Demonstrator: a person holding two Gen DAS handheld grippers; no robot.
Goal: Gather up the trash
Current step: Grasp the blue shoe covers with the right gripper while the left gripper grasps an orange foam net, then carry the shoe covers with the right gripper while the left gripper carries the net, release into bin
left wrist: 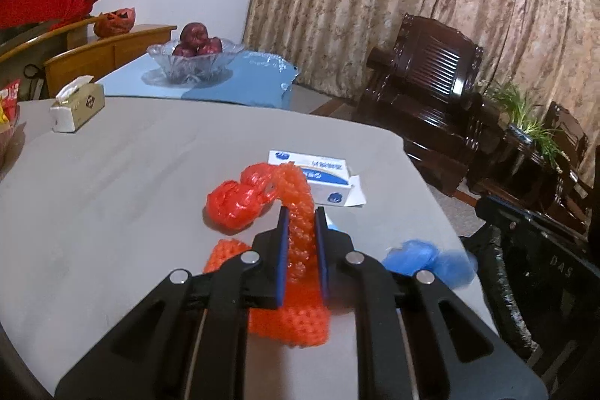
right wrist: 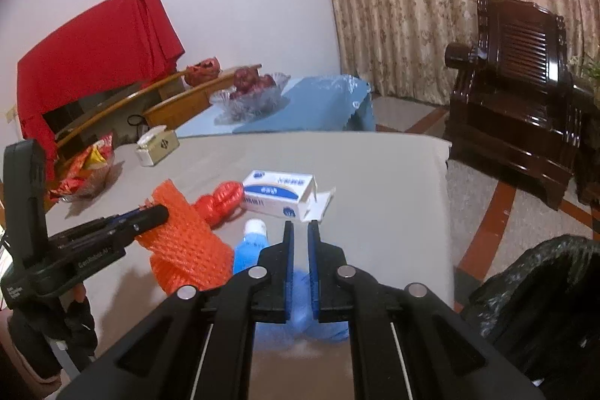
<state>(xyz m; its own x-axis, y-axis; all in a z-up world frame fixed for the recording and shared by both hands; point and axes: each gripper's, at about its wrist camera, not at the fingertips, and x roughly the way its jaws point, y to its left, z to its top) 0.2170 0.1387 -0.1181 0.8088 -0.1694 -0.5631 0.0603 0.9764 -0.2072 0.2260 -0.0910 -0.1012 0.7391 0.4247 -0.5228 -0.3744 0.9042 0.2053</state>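
Here, largest first.
Table: broad grey-covered tabletop (left wrist: 112, 182), carrying all the trash.
Bin: black plastic-lined trash bin (right wrist: 540, 291) off the table's right edge.
Box: white-and-blue cardboard carton (left wrist: 318, 175), end flap open, lying flat at the far right of the table.
Net: orange foam mesh fruit sleeve (left wrist: 296, 321), lifted off the cloth, one end draped onto a crumpled red plastic bag (left wrist: 232, 201).
Left gripper (left wrist: 302, 216): pads pinching the net strip.
Blue wad: crumpled blue plastic film (right wrist: 300, 306), near table edge by the bin.
Right gripper (right wrist: 298, 231): fingers nearly together, clamped on the blue wad.
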